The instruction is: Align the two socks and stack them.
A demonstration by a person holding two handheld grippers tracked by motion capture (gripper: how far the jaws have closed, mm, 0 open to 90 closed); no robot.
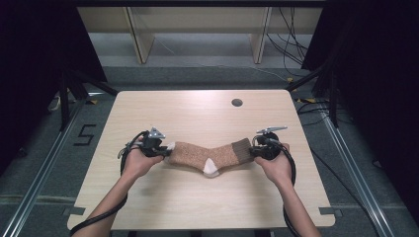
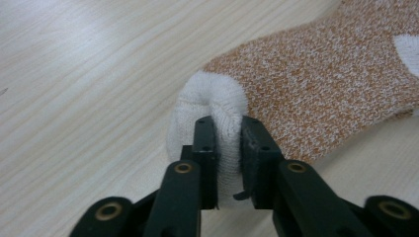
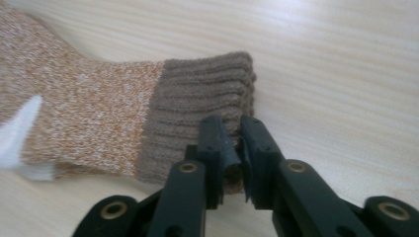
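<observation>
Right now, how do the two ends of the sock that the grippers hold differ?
The toe is white, smooth and rounded; the cuff is brown, ribbed and straight-edged. The left gripper pinches the toe, the right gripper the cuff. Both ends lie on the table.

Black gripper [image 2: 228, 148], brass screws, trailing black cables

The desk [image 1: 197, 197] is a pale wood-grain top with rounded corners, a round cable hole [image 1: 237, 102] near its far edge and a small notch at each near corner. A brown-and-orange sock [image 1: 207, 155] with white toe and heel lies stretched across its middle.
</observation>
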